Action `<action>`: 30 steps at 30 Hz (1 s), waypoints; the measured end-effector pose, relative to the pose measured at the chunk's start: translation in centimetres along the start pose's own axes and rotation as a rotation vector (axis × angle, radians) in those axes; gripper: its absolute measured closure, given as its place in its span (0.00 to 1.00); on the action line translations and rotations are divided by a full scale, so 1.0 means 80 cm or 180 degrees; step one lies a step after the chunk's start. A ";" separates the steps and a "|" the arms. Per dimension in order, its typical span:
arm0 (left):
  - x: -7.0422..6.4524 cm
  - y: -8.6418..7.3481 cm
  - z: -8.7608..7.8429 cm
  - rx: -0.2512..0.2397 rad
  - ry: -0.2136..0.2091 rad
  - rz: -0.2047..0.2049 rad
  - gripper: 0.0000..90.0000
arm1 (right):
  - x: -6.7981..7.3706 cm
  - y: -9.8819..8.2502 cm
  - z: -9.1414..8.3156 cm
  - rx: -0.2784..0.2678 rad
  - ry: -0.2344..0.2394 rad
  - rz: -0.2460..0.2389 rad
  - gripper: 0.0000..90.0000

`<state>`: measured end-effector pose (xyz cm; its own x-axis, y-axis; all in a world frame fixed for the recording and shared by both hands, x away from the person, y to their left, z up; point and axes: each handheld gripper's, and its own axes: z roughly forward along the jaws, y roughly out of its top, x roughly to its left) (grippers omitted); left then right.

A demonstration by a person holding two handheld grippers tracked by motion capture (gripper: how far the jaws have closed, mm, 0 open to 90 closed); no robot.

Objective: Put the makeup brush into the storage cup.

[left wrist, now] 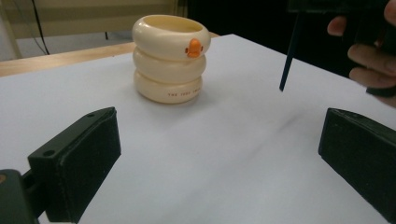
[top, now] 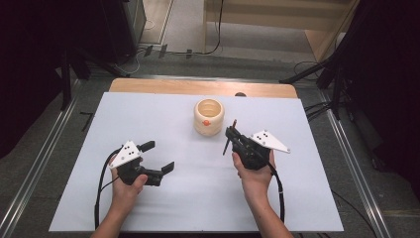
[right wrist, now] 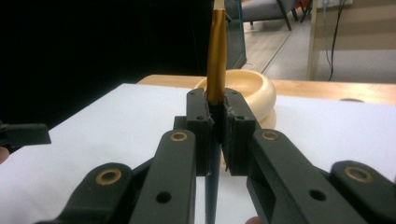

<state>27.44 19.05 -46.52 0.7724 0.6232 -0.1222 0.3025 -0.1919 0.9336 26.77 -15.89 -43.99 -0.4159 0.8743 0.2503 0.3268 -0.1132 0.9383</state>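
A cream ringed cup (top: 208,116) with a small orange beak stands upright at the middle back of the white sheet (top: 148,114). My right gripper (top: 232,133) is just right of the cup, shut on a thin dark brush (top: 226,146) that slants down towards the sheet. In the right gripper view the brush's gold part (right wrist: 216,46) rises above my shut right gripper (right wrist: 216,121), with the cup (right wrist: 254,91) behind. My left gripper (top: 158,156) is open at the front left with nothing in it. Its view shows the cup (left wrist: 169,58) ahead and the brush's lower end (left wrist: 288,51) hanging above the sheet.
The sheet covers a wooden table whose far edge (top: 198,88) shows bare. Metal rails (top: 44,148) run along both sides on the floor. Cables and dark stands (top: 337,74) sit beyond the table. The person's right hand (left wrist: 369,51) appears in the left gripper view.
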 end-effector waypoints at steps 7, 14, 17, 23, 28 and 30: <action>0.012 -0.013 -0.016 0.0004 0.0051 -0.0059 0.00 | -0.006 0.014 0.006 -0.0068 -0.0020 -0.0011 0.93; 0.020 -0.020 -0.032 -0.0039 0.0082 -0.0099 0.00 | -0.011 0.026 0.015 -0.0065 0.0003 -0.0019 0.93; 0.024 -0.024 -0.040 -0.0060 0.0106 -0.0091 0.00 | -0.013 0.029 0.018 -0.0102 0.0015 -0.0056 0.93; 0.029 -0.030 -0.052 -0.0075 0.0141 -0.0094 0.00 | -0.014 0.038 0.025 -0.0116 0.0024 -0.0117 0.94; 0.033 -0.035 -0.063 -0.0095 0.0184 -0.0080 0.00 | -0.016 0.048 0.029 -0.0150 0.0007 -0.0123 0.94; 0.035 -0.037 -0.068 -0.0111 0.0194 -0.0085 0.00 | -0.016 0.051 0.031 -0.0149 0.0012 -0.0143 0.93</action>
<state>25.69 25.48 -47.78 0.7286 0.6730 -0.1274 0.3020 -0.1488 0.9416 30.77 -16.32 -41.06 -0.4325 0.8772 0.2083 0.2676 -0.0958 0.9588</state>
